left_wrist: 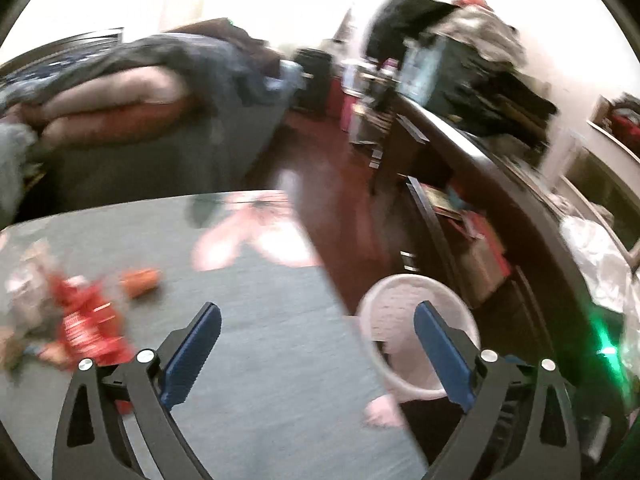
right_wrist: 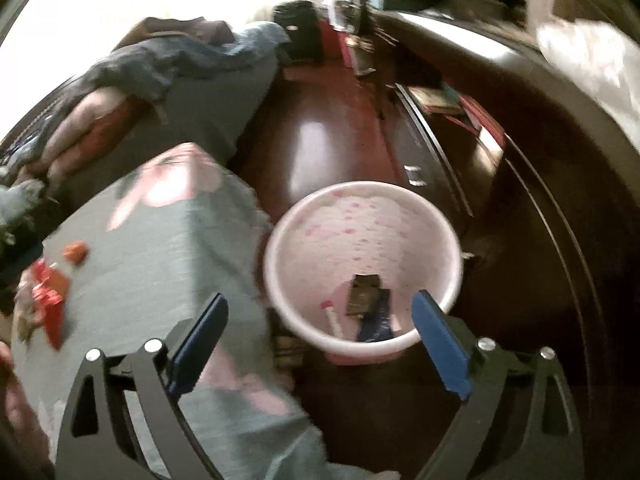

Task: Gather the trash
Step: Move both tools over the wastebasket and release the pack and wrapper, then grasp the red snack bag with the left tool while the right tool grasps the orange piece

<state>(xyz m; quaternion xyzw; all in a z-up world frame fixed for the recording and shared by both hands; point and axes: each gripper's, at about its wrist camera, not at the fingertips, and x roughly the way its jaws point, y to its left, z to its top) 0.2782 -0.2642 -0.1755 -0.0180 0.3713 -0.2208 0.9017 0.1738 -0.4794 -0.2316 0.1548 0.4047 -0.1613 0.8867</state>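
Trash lies in two places. Inside the pink bin (right_wrist: 362, 240), which stands on the dark red-brown floor (right_wrist: 320, 136) just beside the corner of the table, a dark brown wrapper (right_wrist: 363, 294), a dark blue wrapper (right_wrist: 376, 322) and a small white-and-red stick-shaped piece (right_wrist: 332, 316) rest on the bottom. On the table's grey-green cloth (left_wrist: 256, 320), which carries a pink flower print toward its far edge, a crumpled red wrapper (left_wrist: 86, 326) lies near the left edge with a small orange piece (left_wrist: 140, 280) just beyond it and some pale, blurred scraps (left_wrist: 28, 284) beside it; what those scraps are cannot be told. The left gripper (left_wrist: 316, 334) hangs over the cloth near the table's right edge, its blue-padded jaws spread wide with nothing between them, one pad over the cloth and the other over the bin (left_wrist: 400, 312). The right gripper (right_wrist: 320, 326) hangs above the near rim of the bin, likewise spread wide and empty, its left pad over the cloth (right_wrist: 160, 264) and its right pad at the bin's near right rim. From the right wrist view the red wrapper (right_wrist: 50, 292) and the orange piece (right_wrist: 76, 251) show at the far left of the table. Beyond the table sits a heap of bedding or clothes (left_wrist: 132, 92) in dark blue and reddish tones, and along the right runs dark wooden furniture (left_wrist: 472, 184) with cluttered shelves. Both views are motion-blurred.
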